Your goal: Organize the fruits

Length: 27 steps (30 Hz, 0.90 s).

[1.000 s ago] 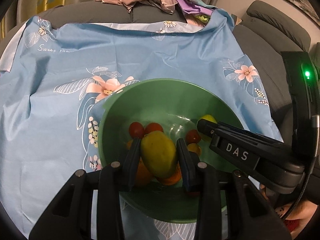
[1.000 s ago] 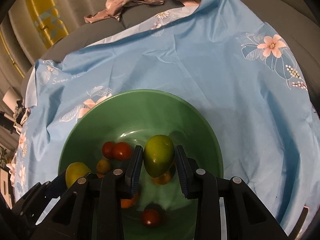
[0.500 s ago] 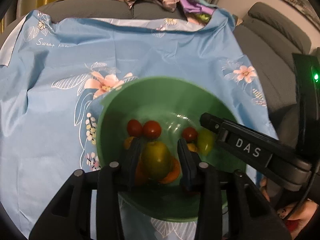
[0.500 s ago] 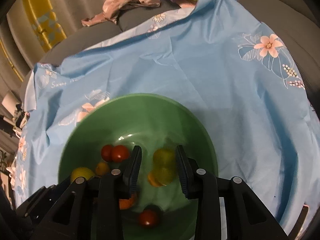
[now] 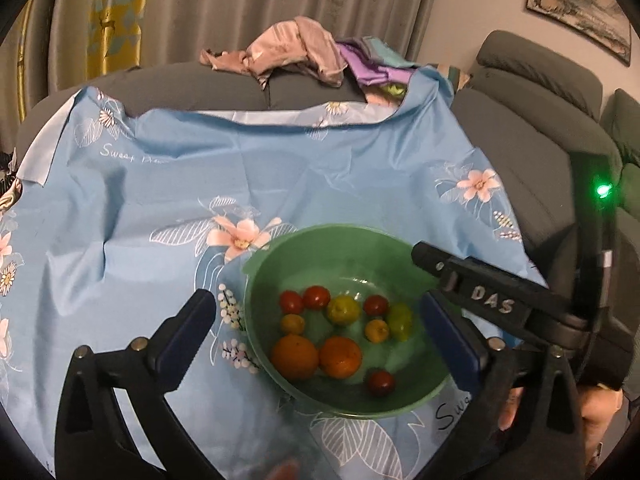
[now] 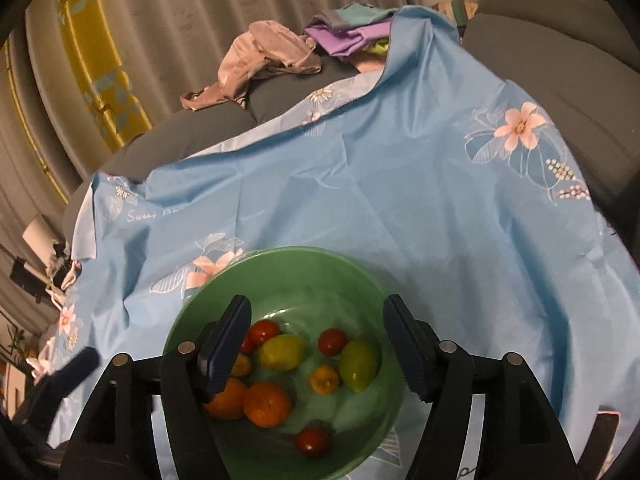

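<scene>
A green bowl (image 5: 260,272) stands on the blue flowered cloth and also shows in the right wrist view (image 6: 188,312). It holds two oranges (image 5: 295,357) (image 6: 267,404), several red tomatoes (image 5: 316,297) (image 6: 332,341), two yellow-green fruits (image 5: 343,310) (image 6: 358,365) and small yellow ones (image 5: 376,330). My left gripper (image 5: 324,334) is open and empty, raised over the bowl. My right gripper (image 6: 318,344) is open and empty above the bowl; its body shows at the right of the left wrist view (image 5: 488,300).
The blue cloth (image 5: 160,208) covers a grey sofa seat. A pile of clothes (image 5: 296,48) lies on the sofa back. Grey sofa cushions (image 5: 532,132) rise at the right. Curtains hang behind.
Both grippers opened and dropped their yellow-green fruits into the bowl. Both then pulled up and back, so the bowl looks smaller and farther.
</scene>
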{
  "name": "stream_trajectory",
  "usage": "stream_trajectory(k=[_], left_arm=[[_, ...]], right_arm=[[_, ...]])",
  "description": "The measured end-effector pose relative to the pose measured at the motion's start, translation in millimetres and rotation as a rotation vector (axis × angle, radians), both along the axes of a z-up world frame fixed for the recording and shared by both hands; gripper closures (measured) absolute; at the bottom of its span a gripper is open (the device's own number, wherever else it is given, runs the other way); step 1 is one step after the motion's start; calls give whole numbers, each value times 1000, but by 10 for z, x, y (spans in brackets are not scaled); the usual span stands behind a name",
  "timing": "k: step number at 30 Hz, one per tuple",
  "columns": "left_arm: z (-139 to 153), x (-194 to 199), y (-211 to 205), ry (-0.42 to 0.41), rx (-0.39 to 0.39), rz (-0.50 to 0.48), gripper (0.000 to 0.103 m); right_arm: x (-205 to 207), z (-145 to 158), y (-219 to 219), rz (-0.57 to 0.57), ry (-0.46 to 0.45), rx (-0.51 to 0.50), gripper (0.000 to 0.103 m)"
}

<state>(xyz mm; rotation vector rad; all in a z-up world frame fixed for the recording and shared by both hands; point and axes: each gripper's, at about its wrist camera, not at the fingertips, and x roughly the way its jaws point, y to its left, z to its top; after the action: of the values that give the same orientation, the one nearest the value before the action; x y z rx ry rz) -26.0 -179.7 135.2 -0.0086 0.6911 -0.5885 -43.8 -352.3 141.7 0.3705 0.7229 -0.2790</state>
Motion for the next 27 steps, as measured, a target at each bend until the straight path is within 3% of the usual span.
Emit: stream_trajectory(k=[8, 13, 27], left_arm=[[48, -47, 24, -48, -2, 19, 0], [-12, -5, 38, 3, -31, 19, 1], [-26, -50, -4, -7, -22, -7, 1]], right_arm=[[16, -22, 14, -7, 25, -21, 33], [13, -14, 15, -15, 30, -31, 33], [21, -3, 33, -38, 47, -44, 33]])
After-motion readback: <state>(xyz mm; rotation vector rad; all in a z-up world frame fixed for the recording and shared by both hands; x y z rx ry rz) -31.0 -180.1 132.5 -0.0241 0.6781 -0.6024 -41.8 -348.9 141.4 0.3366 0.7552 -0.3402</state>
